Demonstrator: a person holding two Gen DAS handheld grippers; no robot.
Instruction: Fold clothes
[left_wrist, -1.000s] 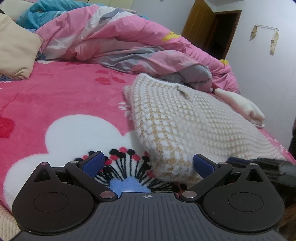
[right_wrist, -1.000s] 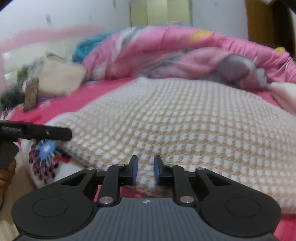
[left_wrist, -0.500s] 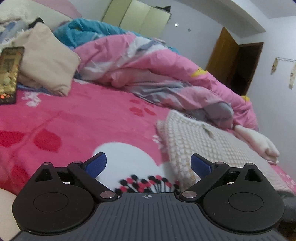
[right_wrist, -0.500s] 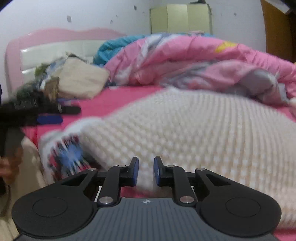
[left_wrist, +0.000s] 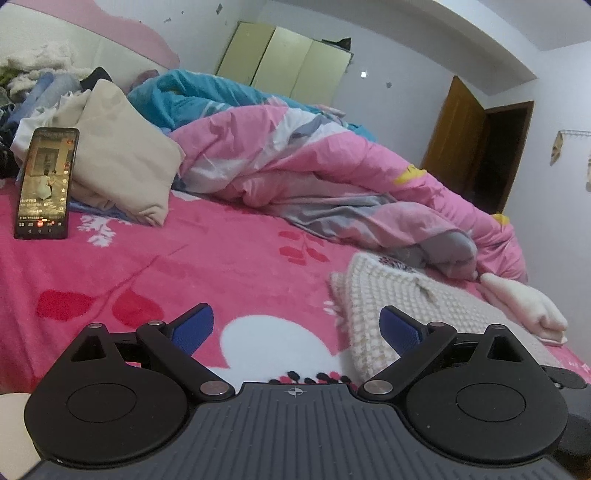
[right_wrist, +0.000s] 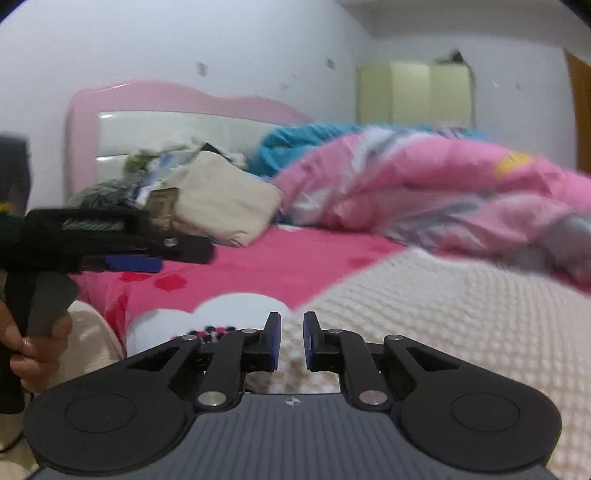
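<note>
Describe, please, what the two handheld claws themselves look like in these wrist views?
Both match: the left claw and right claw have black linkage arms with silver pivot screws, blue finger pads, round black discs and a ribbed grey body bearing a small crosshair mark.

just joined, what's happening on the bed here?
A person is folding clothes with handheld tongs. The cream knit sweater lies folded on the pink blanket. The left tongs are wide open, holding nothing. The right tongs sit over the sweater with fingers nearly together; the view is blurred, so a grip can't be confirmed. A phone leans against a beige pillow.
</note>
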